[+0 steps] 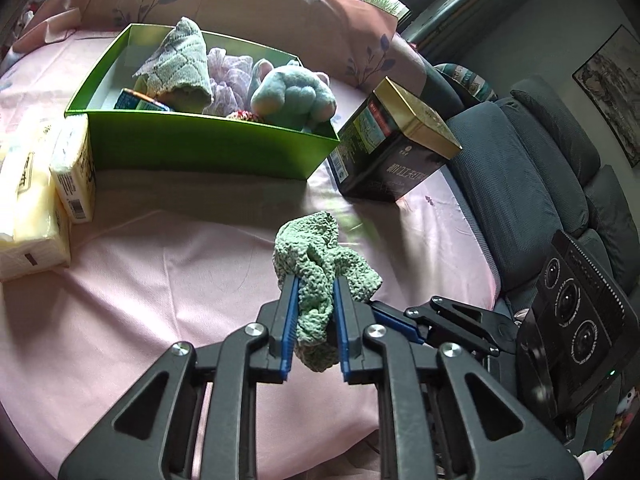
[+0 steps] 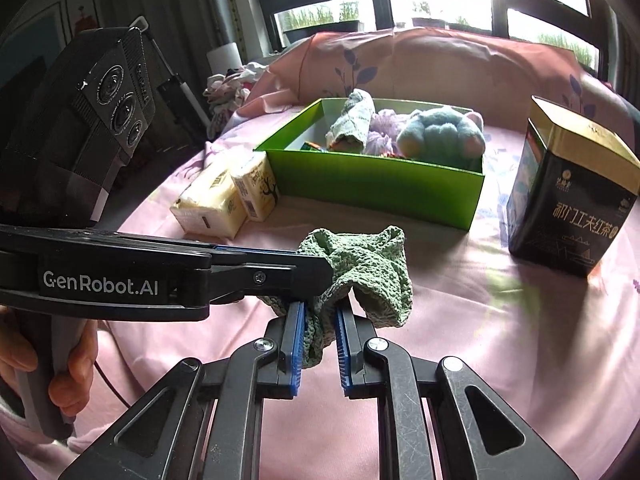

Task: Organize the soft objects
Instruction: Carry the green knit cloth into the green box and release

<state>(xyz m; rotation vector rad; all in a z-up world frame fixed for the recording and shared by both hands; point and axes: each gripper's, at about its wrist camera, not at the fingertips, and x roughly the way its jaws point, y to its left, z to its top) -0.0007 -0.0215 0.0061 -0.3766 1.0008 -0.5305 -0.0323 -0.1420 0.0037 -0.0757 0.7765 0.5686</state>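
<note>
A crumpled green knitted cloth (image 1: 320, 256) (image 2: 368, 264) hangs just above the pink bedsheet (image 1: 160, 280), held from two sides. My left gripper (image 1: 315, 282) is shut on its near fold, blue pads pressing the fabric. My right gripper (image 2: 320, 308) is shut on another fold. Each gripper shows in the other's view: the right gripper (image 1: 374, 305) comes in from the right, the left gripper (image 2: 320, 266) from the left. Behind the cloth stands a green box (image 1: 208, 152) (image 2: 372, 188) holding a blue plush toy (image 1: 296, 92), a patterned towel (image 1: 180, 60) and a purple mesh puff (image 1: 228, 76).
Two tissue packs (image 1: 74, 168) (image 2: 224, 192) lie left of the box. A black tea tin with a gold lid (image 1: 396, 148) (image 2: 572, 196) stands to its right. A pink pillow (image 1: 280, 8) lies behind, a grey armchair (image 1: 520, 184) beside the bed. A hand (image 2: 72, 372) grips the left gripper's handle.
</note>
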